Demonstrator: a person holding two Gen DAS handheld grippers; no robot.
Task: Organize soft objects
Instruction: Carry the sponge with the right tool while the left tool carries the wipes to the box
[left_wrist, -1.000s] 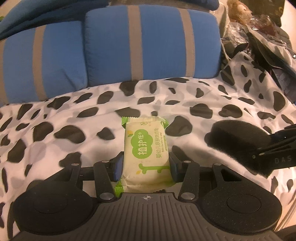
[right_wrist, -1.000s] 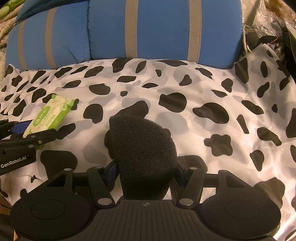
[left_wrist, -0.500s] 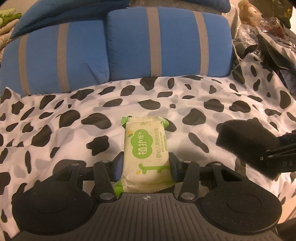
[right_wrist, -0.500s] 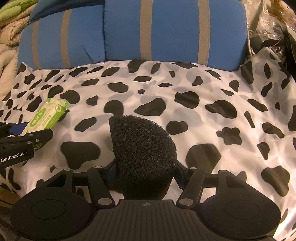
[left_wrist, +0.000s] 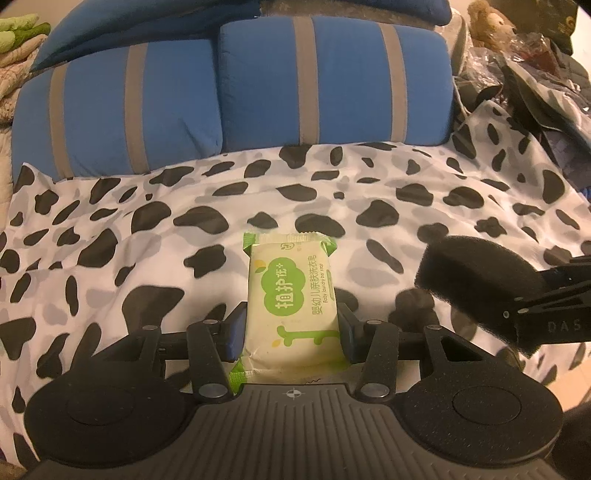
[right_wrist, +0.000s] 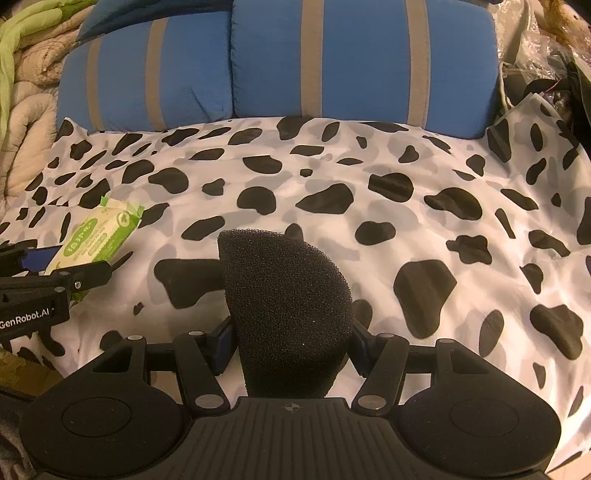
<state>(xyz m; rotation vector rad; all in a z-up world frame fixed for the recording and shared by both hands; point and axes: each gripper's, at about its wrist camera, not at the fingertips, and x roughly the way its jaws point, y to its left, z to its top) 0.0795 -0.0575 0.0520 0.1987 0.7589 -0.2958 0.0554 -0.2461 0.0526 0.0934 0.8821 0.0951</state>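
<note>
While our left gripper (left_wrist: 291, 332) clamped its jaws on the soap packet (left_wrist: 291, 299) and our right gripper (right_wrist: 291, 343) on the black sponge (right_wrist: 286, 306), both held above the spotted bedsheet (right_wrist: 424, 206), we judged each needed setting down next.

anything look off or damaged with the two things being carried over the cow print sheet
Nothing stands out. The soap packet sits straight and intact in the left gripper; the black sponge is whole in the right gripper. The sheet is only slightly wrinkled.
</note>
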